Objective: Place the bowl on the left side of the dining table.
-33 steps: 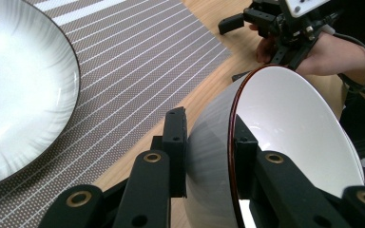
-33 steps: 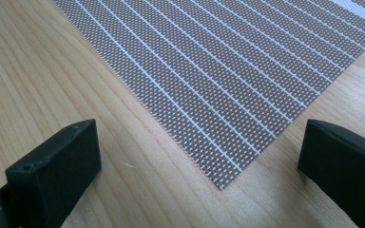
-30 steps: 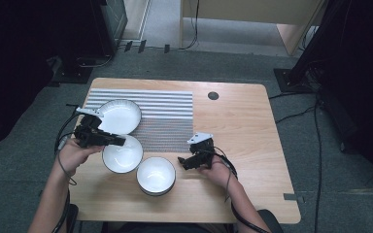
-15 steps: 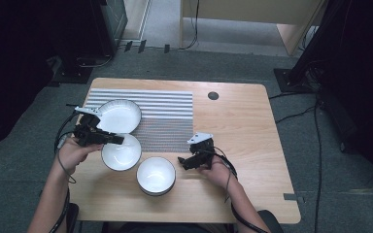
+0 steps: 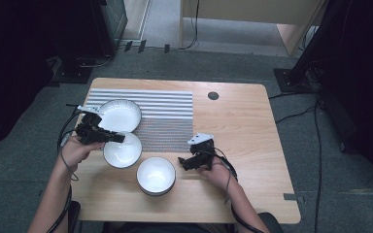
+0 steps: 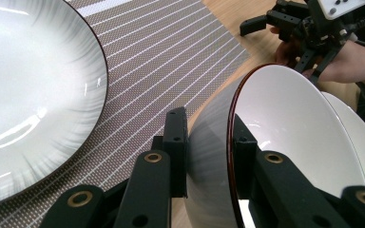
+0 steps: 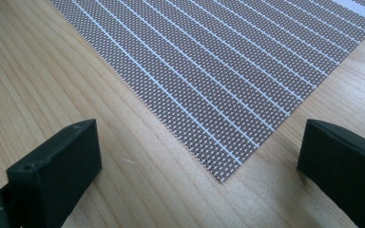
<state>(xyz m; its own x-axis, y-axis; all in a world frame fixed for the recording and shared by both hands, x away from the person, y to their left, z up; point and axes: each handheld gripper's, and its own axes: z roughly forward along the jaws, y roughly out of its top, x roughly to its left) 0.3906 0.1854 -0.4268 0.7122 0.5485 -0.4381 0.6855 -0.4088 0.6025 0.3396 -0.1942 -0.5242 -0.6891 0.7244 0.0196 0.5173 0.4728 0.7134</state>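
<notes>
My left gripper (image 5: 117, 138) (image 6: 209, 128) is shut on the near rim of a white bowl (image 5: 122, 150) (image 6: 285, 137) with a dark red edge, one jaw inside and one outside. The bowl sits at the front edge of the striped placemat (image 5: 167, 116) (image 6: 171, 52). A wide white plate (image 5: 120, 115) (image 6: 28, 95) lies on the mat just behind it. A second white bowl (image 5: 156, 175) (image 6: 361, 142) stands on the wood nearer the person. My right gripper (image 5: 183, 163) (image 7: 199, 137) hovers low, right of that bowl, open with nothing between its jaws, facing the placemat's corner (image 7: 218, 71).
The wooden table (image 5: 238, 131) has bare room on its right half, with a small dark round hole (image 5: 213, 95) near the back edge. Cables trail from both grippers towards the person. Dark furniture and grey floor surround the table.
</notes>
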